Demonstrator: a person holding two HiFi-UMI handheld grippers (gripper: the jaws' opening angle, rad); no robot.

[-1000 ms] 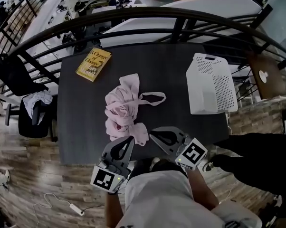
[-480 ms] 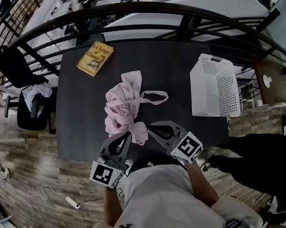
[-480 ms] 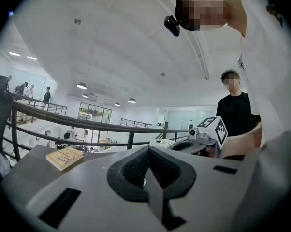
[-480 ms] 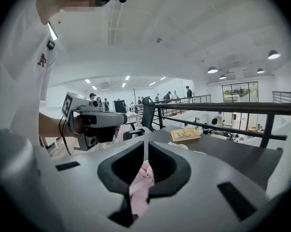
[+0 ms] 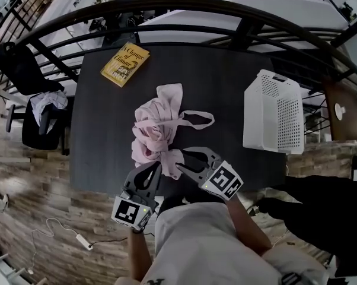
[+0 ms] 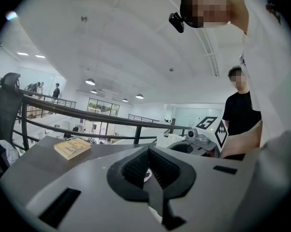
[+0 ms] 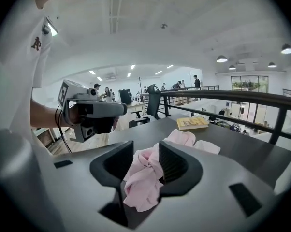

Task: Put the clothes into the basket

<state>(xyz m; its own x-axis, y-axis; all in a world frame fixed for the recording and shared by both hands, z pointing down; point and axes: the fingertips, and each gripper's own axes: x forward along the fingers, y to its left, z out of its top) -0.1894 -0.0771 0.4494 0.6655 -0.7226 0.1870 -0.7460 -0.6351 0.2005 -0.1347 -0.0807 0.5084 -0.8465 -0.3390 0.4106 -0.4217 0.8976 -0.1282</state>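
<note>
Your right tool (image 5: pixel 186 161) has just been opening; its jaws stand released around the near end of the pink garment (image 5: pixel 158 126), mid-frame on the worktop (image 5: pixel 226 88). Push deeper before clenching. Your left tool (image 5: pixel 147 180) is clenched, empty. The white basket (image 5: pixel 273 117) waits at right.

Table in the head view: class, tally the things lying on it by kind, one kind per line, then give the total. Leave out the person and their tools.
Heap of pink clothes: 1
Yellow book: 1
White basket: 1
Total: 3
</note>
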